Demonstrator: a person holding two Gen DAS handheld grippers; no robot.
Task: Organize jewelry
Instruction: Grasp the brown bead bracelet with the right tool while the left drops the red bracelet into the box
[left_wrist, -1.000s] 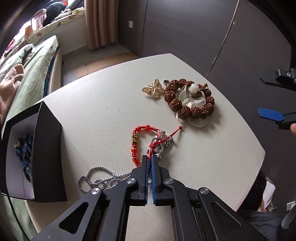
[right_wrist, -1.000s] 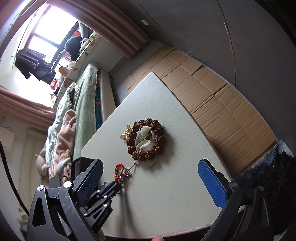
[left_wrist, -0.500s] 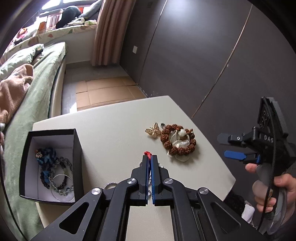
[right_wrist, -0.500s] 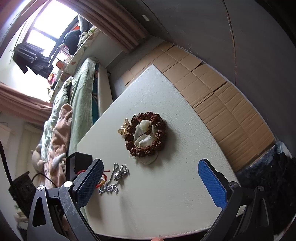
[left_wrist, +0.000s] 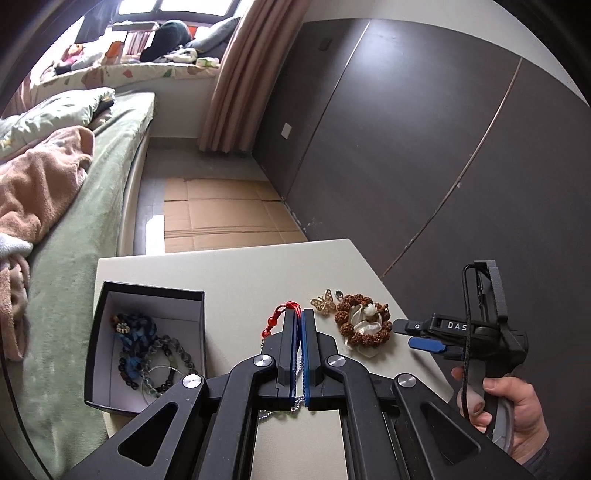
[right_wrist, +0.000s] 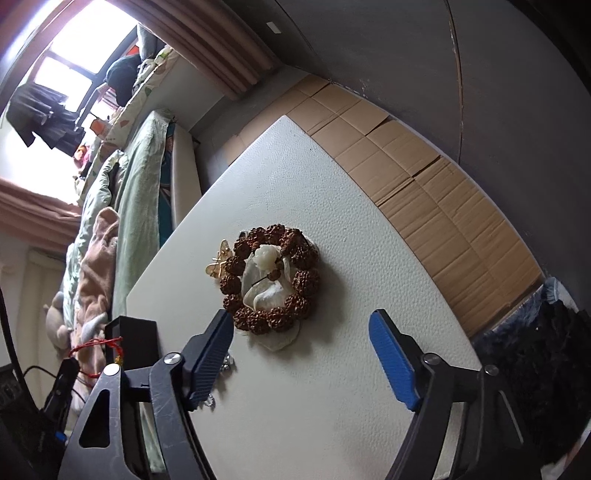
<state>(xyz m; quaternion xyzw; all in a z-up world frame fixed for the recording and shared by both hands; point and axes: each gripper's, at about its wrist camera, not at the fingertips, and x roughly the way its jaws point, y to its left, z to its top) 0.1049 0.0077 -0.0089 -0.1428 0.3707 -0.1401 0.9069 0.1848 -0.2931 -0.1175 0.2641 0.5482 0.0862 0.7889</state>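
My left gripper (left_wrist: 300, 314) is shut on a red cord bracelet (left_wrist: 281, 314) and holds it in the air above the white table (left_wrist: 236, 273); the bracelet also shows in the right wrist view (right_wrist: 96, 347). A silver bead chain (left_wrist: 275, 413) hangs below the jaws. An open black box (left_wrist: 147, 343) with several bracelets sits at the left. A brown seed-bead bracelet (right_wrist: 271, 278) lies on a white shell piece (right_wrist: 266, 295) next to a gold butterfly brooch (right_wrist: 218, 264). My right gripper (right_wrist: 301, 332) is open, just short of the seed bracelet.
A green bed with a pink blanket (left_wrist: 44, 184) runs along the table's left side. Cardboard sheets (right_wrist: 424, 173) cover the floor beyond the table. A dark wall (left_wrist: 406, 147) stands to the right. A small silver charm (right_wrist: 225, 363) lies by my right gripper's left finger.
My left gripper has risen from the table with the red bracelet, the silver chain trailing. My right gripper has moved closer to the seed-bead bracelet.
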